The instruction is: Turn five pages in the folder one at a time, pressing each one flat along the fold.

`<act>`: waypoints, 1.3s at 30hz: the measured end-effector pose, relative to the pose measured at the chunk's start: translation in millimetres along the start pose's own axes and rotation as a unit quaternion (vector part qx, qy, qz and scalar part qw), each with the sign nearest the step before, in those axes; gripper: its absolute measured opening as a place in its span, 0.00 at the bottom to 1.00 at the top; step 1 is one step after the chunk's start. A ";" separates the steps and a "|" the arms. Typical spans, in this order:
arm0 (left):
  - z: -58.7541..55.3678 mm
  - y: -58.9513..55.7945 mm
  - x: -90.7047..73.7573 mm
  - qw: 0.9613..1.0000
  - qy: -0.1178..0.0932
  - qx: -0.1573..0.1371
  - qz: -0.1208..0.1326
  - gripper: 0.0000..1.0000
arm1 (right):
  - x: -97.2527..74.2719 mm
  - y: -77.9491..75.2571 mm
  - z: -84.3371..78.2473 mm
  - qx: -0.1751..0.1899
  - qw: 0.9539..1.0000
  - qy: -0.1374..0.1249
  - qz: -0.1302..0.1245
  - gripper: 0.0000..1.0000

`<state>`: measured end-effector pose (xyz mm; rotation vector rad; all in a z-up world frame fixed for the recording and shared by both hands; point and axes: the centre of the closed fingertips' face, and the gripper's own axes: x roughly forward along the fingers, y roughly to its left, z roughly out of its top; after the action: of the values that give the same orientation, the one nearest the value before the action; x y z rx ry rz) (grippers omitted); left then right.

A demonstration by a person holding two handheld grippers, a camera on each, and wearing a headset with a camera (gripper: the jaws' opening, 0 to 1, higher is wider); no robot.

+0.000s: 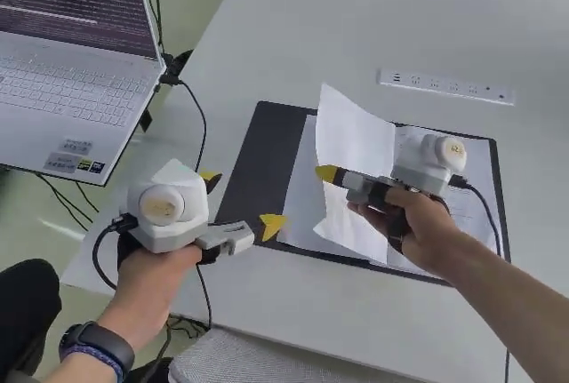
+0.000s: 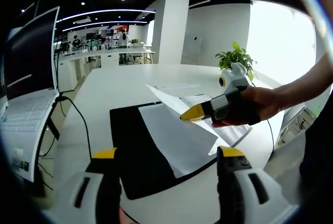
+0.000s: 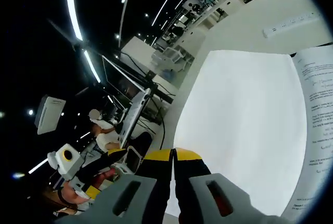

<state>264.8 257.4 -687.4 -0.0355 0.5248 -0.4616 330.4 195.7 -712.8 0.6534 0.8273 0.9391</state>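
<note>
page (image 1: 356, 139) held up off the folder (image 1: 258, 161) by pinching right tongs (image 1: 327, 173); left tongs (image 1: 242, 202) spread

Table (image 1: 356, 27): folder (image 1: 258, 161), laptop (image 1: 71, 90), likely power strip (image 1: 444, 86)

Left gripper (image 1: 242, 201) and right gripper (image 1: 327, 172): rounded white housings, grey jaws tipped yellow, each trailing black cables (image 1: 105, 239). Dark watch (image 1: 96, 340) with a blue-edged band on the left wrist.
</note>
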 end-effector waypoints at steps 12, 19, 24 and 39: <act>-10.7 1.0 -0.4 1.000 0.008 -0.020 -0.002 0.74 | 34.9 -42.3 -21.9 0.022 0.999 0.045 -0.022 0.00; -14.9 5.5 -1.1 1.000 0.013 -0.021 0.000 0.74 | 48.2 -65.7 -30.2 0.038 0.997 0.059 -0.033 0.00; -18.8 5.3 1.3 1.000 0.021 -0.011 -0.005 0.73 | 55.5 -76.7 -37.2 0.043 0.996 0.066 -0.042 0.00; -23.8 2.8 3.7 0.999 0.033 -0.009 -0.008 0.73 | 60.8 -81.8 -47.0 0.054 0.995 0.060 -0.061 0.00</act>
<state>257.1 260.4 -710.2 -0.0419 0.5931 -0.4746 346.7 219.0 -821.5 0.6373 1.0199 0.8331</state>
